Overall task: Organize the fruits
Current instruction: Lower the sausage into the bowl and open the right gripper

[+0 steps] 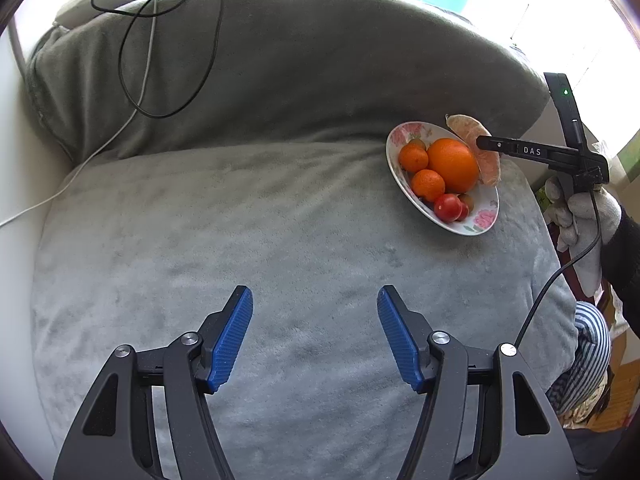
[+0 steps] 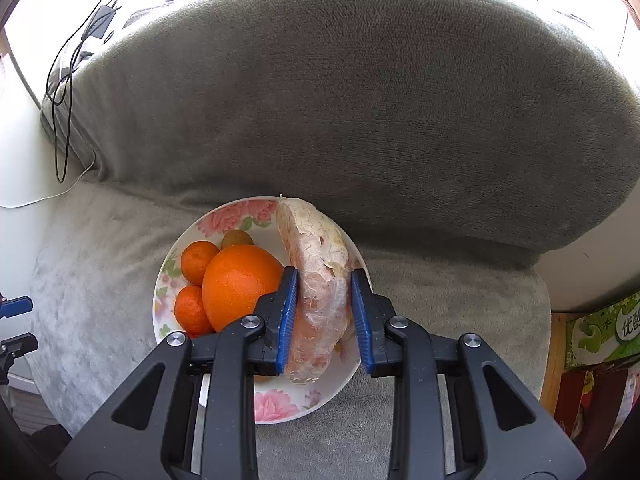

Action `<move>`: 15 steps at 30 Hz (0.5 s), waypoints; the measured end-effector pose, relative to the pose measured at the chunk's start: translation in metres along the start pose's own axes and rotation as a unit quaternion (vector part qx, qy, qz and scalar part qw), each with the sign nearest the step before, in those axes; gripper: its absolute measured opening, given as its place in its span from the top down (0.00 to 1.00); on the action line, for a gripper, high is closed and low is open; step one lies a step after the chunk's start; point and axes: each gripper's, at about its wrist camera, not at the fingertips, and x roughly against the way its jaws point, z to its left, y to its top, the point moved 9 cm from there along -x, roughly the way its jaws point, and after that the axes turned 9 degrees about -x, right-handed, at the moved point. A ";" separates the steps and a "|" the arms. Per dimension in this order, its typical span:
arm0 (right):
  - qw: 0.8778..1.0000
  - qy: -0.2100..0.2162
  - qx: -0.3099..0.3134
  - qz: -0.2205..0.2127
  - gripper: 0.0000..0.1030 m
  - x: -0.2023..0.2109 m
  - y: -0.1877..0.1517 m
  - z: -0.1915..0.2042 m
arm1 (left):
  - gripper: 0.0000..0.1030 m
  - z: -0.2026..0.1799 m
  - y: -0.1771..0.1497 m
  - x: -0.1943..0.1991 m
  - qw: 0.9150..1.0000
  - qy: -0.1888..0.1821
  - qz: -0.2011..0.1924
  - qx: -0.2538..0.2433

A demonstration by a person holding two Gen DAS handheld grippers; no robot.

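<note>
Now the right hand-held gripper (image 2: pixel 324 312) holds a peeled pomelo piece (image 2: pixel 316 288) over the plate (image 2: pixel 280 404).
Its pads clamp the soft piece; lower it beside the big orange (image 2: pixel 236 284), then release gently without squeezing. Left hand-held gripper (image 1: pixel 316 336) is apart, empty, above the sofa cushion (image 1: pixel 160 240).

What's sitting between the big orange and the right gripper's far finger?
The peeled pomelo segment, held between the right gripper pads beside the big orange over the plate, shown in the right wrist view.

Bare cushion (image 1: pixel 200 240) left of plate (image 1: pixel 486 222); backrest (image 1: pixel 320 80) blocks behind.
</note>
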 end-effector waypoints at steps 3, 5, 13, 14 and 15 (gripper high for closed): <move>1.000 0.000 0.003 0.005 0.73 -0.006 0.002 0.003 | 0.37 -0.002 0.001 0.000 1.000 -0.002 -0.002 -0.001; 1.000 0.001 0.001 0.008 0.72 -0.009 0.001 0.004 | 0.37 -0.003 0.002 0.000 1.000 -0.002 -0.002 -0.003; 1.000 0.015 -0.003 -0.001 0.72 -0.005 0.007 0.009 | 0.37 -0.005 0.002 0.001 1.000 -0.004 -0.004 -0.004; 1.000 0.016 -0.002 -0.001 0.72 -0.004 0.007 0.010 | 0.37 -0.005 0.003 0.001 1.000 -0.004 -0.005 -0.004; 1.000 0.016 -0.001 -0.001 0.72 -0.003 0.008 0.011 | 0.37 -0.005 0.002 0.002 1.000 -0.005 -0.005 -0.004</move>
